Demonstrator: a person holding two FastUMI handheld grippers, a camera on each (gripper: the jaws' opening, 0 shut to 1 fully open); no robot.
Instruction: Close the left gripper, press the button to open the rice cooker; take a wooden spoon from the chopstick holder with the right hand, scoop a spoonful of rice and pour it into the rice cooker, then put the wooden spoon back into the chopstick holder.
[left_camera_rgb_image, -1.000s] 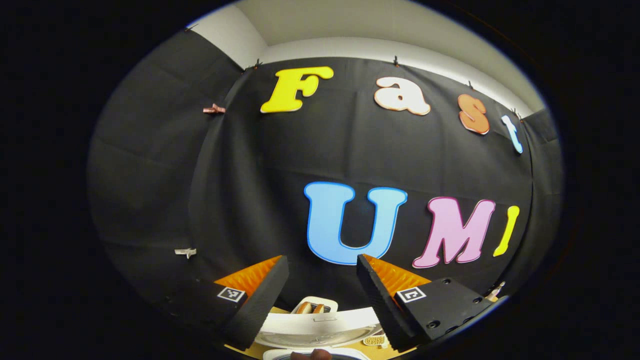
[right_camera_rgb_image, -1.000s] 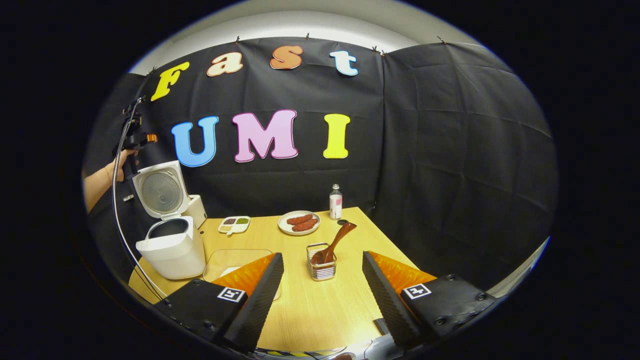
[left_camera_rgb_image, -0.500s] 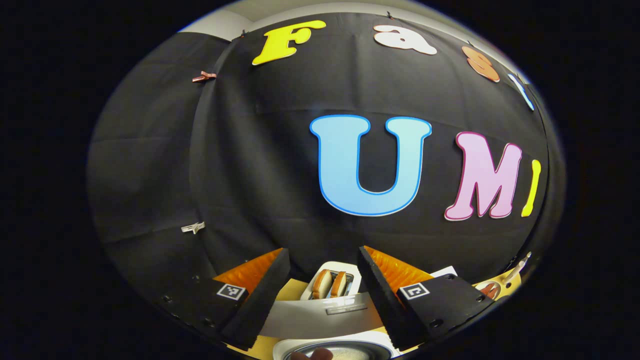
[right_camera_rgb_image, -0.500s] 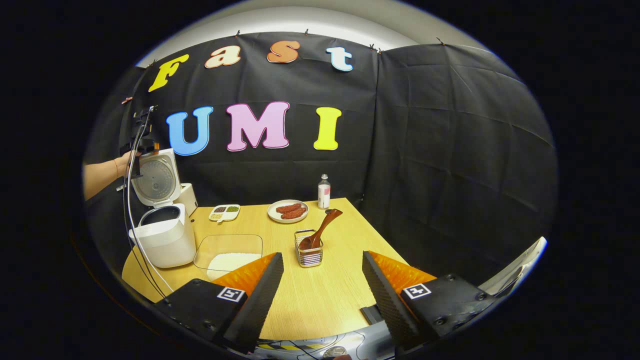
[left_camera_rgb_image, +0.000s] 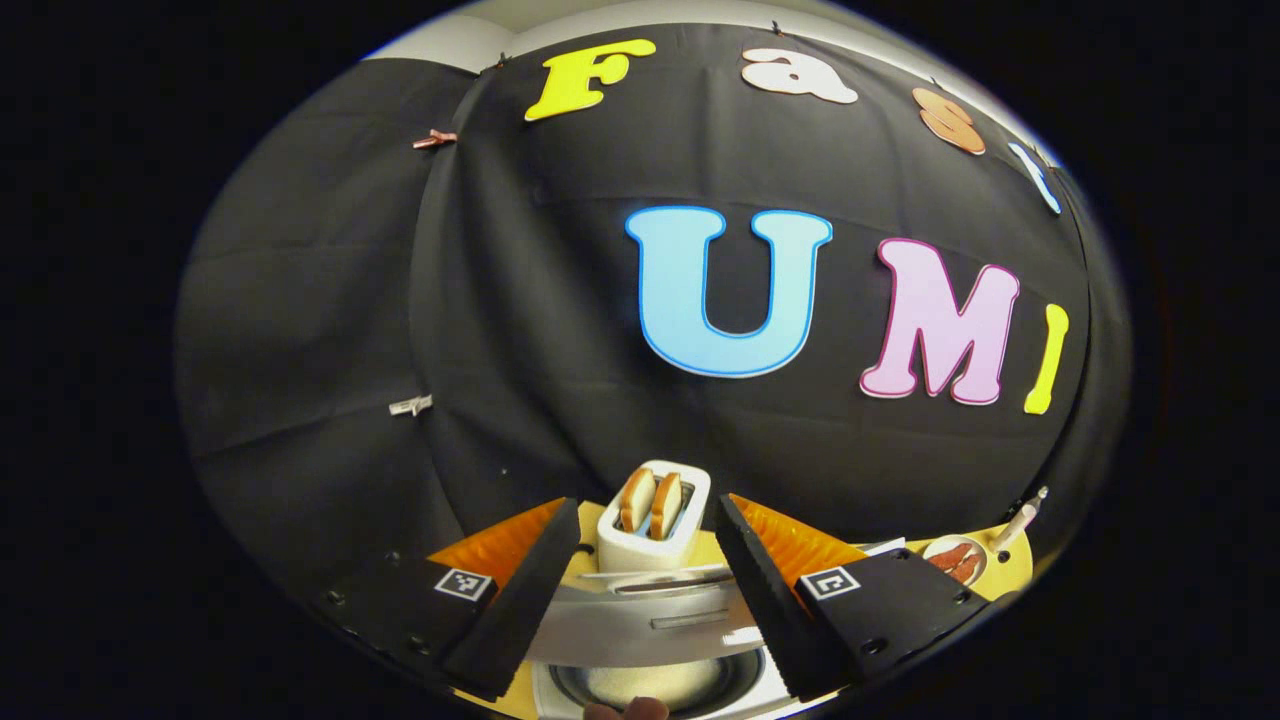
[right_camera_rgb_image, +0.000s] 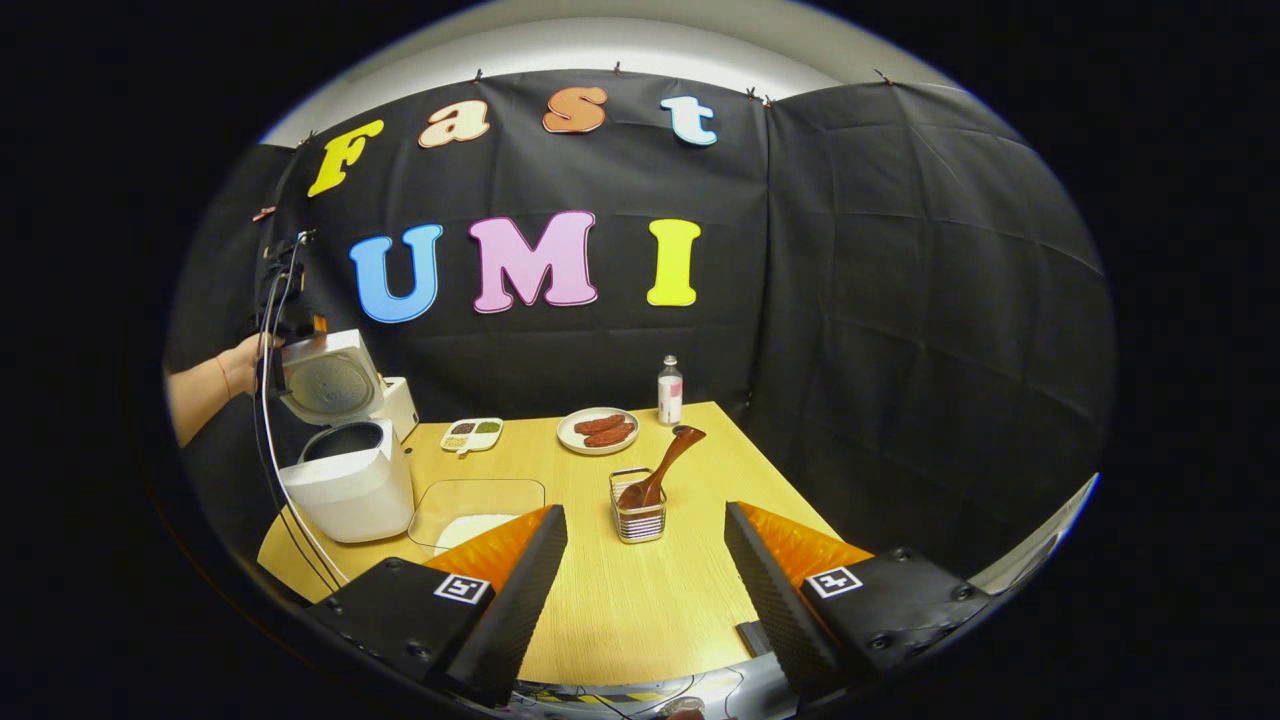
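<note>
Since a moment ago the rice cooker's lid (right_camera_rgb_image: 328, 382) has tipped forward from near upright, and the left tongs (left_camera_rgb_image: 645, 585) now look down over its edge. Those tongs hang just above the cooker, jaws well apart with nothing between them; the lid's rim crosses the gap, and below it the inner pot (left_camera_rgb_image: 660, 685) shows pale rice, cut off at the bottom. Beyond stands a white toaster (left_camera_rgb_image: 655, 525) with two slices.

From the right tongs (right_camera_rgb_image: 645, 590), likewise wide open and empty over the tabletop (right_camera_rgb_image: 620, 600), the whole rice cooker (right_camera_rgb_image: 350, 485) shows at the left, a hand (right_camera_rgb_image: 240, 362) behind its lid. Nearer lies a clear tray (right_camera_rgb_image: 478, 505) of rice. Farther in, the wooden spoon (right_camera_rgb_image: 660, 468) leans in the chopstick holder (right_camera_rgb_image: 640, 518). Behind are a plate (right_camera_rgb_image: 598, 430), a small divided dish (right_camera_rgb_image: 472, 433) and a bottle (right_camera_rgb_image: 670, 392).
</note>
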